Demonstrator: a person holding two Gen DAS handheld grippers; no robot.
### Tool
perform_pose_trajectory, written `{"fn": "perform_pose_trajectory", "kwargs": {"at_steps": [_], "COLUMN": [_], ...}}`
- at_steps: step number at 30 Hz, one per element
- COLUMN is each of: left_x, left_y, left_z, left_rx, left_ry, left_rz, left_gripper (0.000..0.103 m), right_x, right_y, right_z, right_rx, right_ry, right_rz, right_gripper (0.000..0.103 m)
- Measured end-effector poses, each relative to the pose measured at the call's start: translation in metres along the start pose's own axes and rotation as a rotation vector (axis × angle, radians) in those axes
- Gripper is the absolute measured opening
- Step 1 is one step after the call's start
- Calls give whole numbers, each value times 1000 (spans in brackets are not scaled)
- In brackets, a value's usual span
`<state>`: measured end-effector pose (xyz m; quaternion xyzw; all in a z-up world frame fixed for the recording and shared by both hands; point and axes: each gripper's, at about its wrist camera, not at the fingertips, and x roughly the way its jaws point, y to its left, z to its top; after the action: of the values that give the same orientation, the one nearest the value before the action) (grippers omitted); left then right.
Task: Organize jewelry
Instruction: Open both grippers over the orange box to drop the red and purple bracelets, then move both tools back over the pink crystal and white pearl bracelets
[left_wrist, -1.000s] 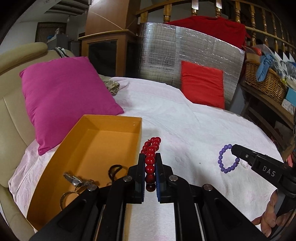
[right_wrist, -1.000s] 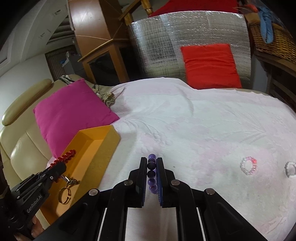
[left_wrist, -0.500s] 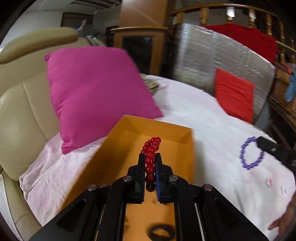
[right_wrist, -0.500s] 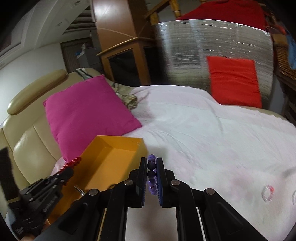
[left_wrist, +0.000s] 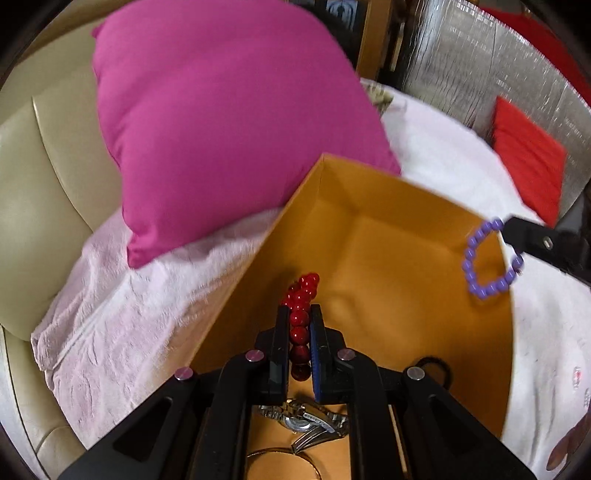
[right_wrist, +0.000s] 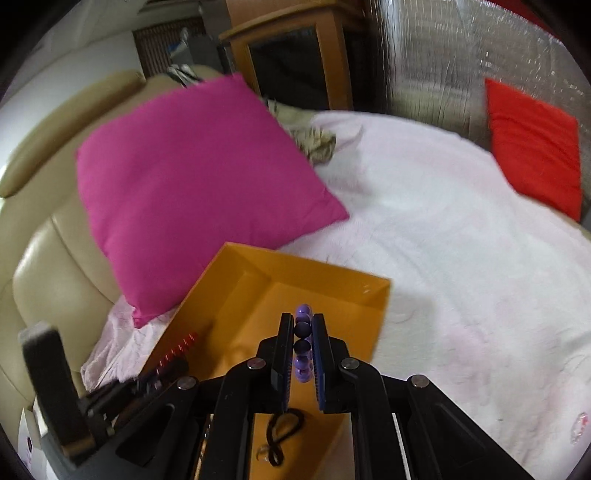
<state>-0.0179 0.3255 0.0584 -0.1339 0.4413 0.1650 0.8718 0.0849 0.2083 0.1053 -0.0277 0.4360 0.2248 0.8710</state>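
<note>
Left wrist view: the left gripper (left_wrist: 299, 325), at lower centre, is clamped on a red bead bracelet (left_wrist: 301, 295) above the open orange cardboard box (left_wrist: 369, 192).

Right wrist view: the right gripper (right_wrist: 303, 332), at lower centre, pinches a purple bead bracelet (right_wrist: 303, 314) over the same box. Both seem ready to be released inside.

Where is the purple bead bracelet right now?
The purple bracelet is clamped in the right gripper, hanging over the right rim of the orange box in the left wrist view, across from the red bracelet.
</note>
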Motion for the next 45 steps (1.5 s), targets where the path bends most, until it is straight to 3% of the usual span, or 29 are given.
{"fn": "perform_pose_trajectory", "kwargs": {"at_steps": [3,5,7,9,13,17,20,22,23,27,32,37,45], "left_x": [1,-3,-7,-13,-27,-43,-59,-72,-79,-104,-119,-112,-95], "left_y": [-2,-3,-4,-3,-10,-25,-41,-55,-65,-108,-163,-201,-245], "left_z": [0,0,0,1,3,1,-3,-8,-12,-30,-58,-74,-86], "left_rx": [-5,-11,-12,-15,-8,25,52,77,97,204,337,405,432], "left_ry": [4,-5,-17,-40,-81,-133,-179,-215,-239,-308,-335,-309,-249], "left_rz": [17,27,37,60,76,88,99,83,72,26,-45,-61,-81], "left_gripper": [10,16,42,52,52,53,59,65,66,71,72,72,72], "right_x": [17,21,21,11,-18,-56,-86,-103,-115,-147,-184,-204,-208], "right_y": [1,-3,-9,-18,-38,-69,-100,-122,-138,-188,-244,-285,-327], "right_z": [-2,-4,-4,-4,-7,-19,-36,-48,-60,-97,-144,-173,-189], "right_rx": [16,50,92,139,195,226,233,247,261,295,370,452,549], "right_ry": [44,60,82,71,-1,-62,-97,-107,-119,-108,-132,-154,-129], "right_rz": [-9,-3,11,49,99,65,-3,-50,-82,-173,-233,-245,-234], "right_gripper": [11,11,12,13,35,38,41,65,67,67,67,67,67]}}
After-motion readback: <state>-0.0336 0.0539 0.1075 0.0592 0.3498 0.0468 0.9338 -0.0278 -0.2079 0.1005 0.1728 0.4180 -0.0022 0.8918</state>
